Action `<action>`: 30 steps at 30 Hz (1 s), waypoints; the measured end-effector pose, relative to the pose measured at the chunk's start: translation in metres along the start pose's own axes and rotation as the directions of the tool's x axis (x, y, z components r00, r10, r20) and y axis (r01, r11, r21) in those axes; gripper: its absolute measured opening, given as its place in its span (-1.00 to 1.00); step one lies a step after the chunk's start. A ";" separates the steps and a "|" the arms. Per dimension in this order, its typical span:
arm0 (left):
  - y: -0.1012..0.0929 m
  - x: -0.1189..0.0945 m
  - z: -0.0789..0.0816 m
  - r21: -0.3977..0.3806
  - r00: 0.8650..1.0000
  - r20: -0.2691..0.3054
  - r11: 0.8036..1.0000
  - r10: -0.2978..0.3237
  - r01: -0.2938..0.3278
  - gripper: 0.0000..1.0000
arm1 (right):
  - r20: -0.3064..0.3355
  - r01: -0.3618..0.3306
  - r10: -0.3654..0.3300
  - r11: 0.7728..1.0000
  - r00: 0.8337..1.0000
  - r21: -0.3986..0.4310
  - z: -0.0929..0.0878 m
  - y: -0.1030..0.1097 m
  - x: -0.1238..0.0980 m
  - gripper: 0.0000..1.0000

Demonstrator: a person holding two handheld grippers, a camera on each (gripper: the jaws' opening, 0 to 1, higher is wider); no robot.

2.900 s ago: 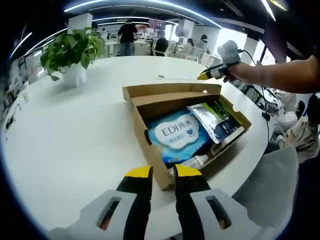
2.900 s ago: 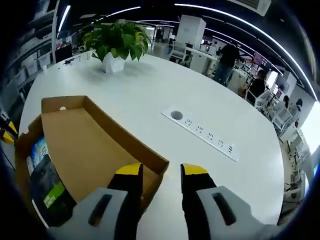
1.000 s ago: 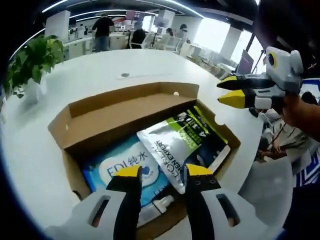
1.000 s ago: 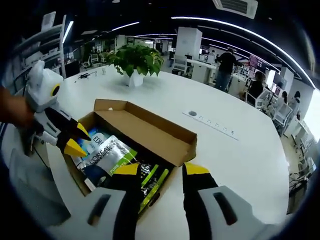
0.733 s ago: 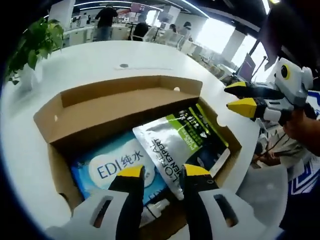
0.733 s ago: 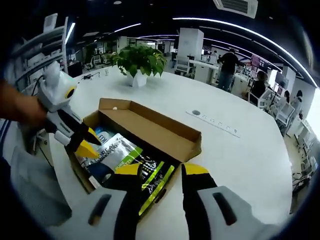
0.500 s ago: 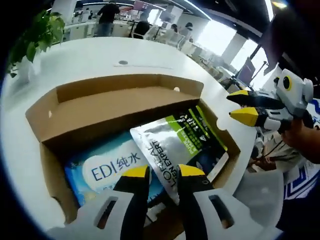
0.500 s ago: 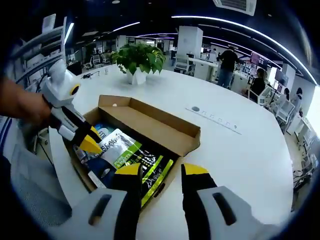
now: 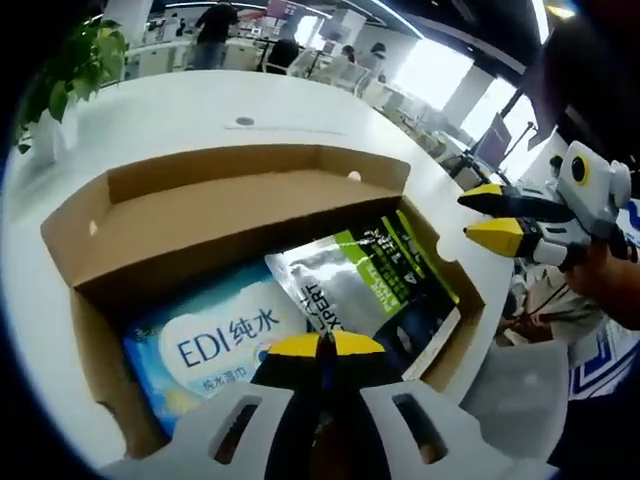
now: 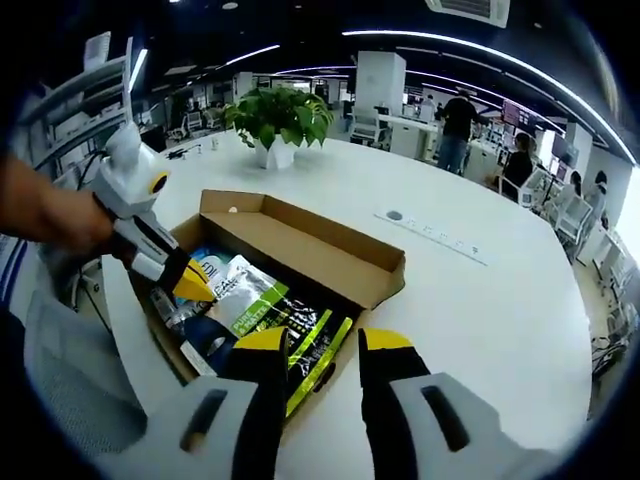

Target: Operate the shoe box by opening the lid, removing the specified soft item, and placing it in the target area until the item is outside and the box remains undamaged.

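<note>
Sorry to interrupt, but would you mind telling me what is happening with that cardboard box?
A person with a gripper in each hand is emptying an open shoe box on a white table. The left gripper has its jaws closed together at the lower edge of a silver and green pouch, which lies in the box beside a blue EDI wipes pack. The right gripper is open, held above the box's near corner, holding nothing.

The left gripper (image 9: 320,345) has its jaws pressed together; the right gripper (image 10: 323,340) is parted.
</note>
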State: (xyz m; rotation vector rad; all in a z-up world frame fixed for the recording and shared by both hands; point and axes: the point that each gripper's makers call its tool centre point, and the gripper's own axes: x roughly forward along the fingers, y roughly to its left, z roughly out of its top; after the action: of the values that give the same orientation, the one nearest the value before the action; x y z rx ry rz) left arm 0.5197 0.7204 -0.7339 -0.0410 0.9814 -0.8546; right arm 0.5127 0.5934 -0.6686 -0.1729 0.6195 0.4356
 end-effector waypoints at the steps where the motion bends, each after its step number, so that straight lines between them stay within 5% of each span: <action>1: 0.000 0.000 0.000 -0.004 1.000 0.001 1.000 0.001 -0.001 -1.00 | 0.000 -0.003 0.003 1.000 1.000 -0.001 0.000 0.002 0.000 -0.49; 30: 0.035 -0.028 -0.013 -0.014 0.995 0.015 0.995 0.098 -0.098 -1.00 | -0.104 -0.089 0.088 0.996 0.991 -0.007 -0.021 0.038 0.034 -0.57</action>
State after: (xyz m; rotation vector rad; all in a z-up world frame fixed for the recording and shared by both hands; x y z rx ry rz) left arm 0.5240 0.7676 -0.7354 -0.0107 0.9662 -0.7566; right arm 0.5093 0.6331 -0.7067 -0.1807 0.7289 0.5182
